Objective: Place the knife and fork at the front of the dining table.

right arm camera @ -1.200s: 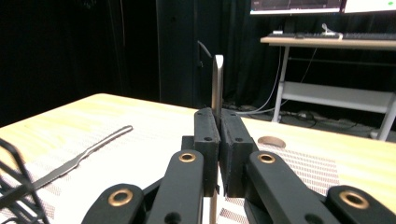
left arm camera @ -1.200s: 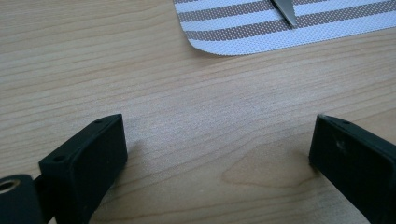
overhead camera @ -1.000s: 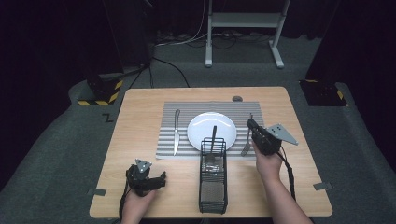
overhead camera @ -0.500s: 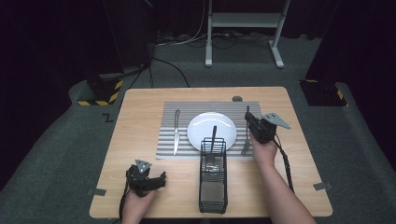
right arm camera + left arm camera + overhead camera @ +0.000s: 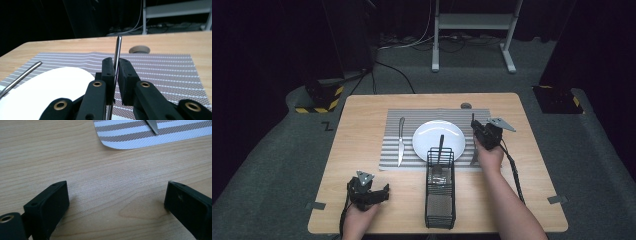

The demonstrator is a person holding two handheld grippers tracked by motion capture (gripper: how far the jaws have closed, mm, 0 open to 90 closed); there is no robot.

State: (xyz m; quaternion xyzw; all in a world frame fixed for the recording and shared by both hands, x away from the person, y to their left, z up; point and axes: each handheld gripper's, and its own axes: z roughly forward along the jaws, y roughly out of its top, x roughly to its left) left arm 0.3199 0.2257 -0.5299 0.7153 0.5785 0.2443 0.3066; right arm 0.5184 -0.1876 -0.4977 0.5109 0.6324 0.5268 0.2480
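My right gripper (image 5: 479, 128) hovers over the right side of the striped placemat (image 5: 512, 140), just right of the white plate (image 5: 432, 136). It is shut on a metal fork (image 5: 474, 156). In the right gripper view my right gripper (image 5: 115, 61) clamps the thin handle (image 5: 118, 45), which sticks up past the black jaws. My left gripper (image 5: 381, 190) rests low at the table's front left, open. The left gripper view shows my left gripper (image 5: 116, 195) spread wide over bare wood with nothing between its jaws.
A knife (image 5: 401, 141) lies on the mat left of the plate; its tip (image 5: 152, 126) shows in the left gripper view. A black wire caddy (image 5: 440, 200) stands at the front centre with one utensil (image 5: 441, 146) in it. A small round disc (image 5: 466, 105) sits at the mat's far edge.
My right gripper has carried the fork away from the person and slightly left, along the plate's right side. The left gripper has stayed where it was.
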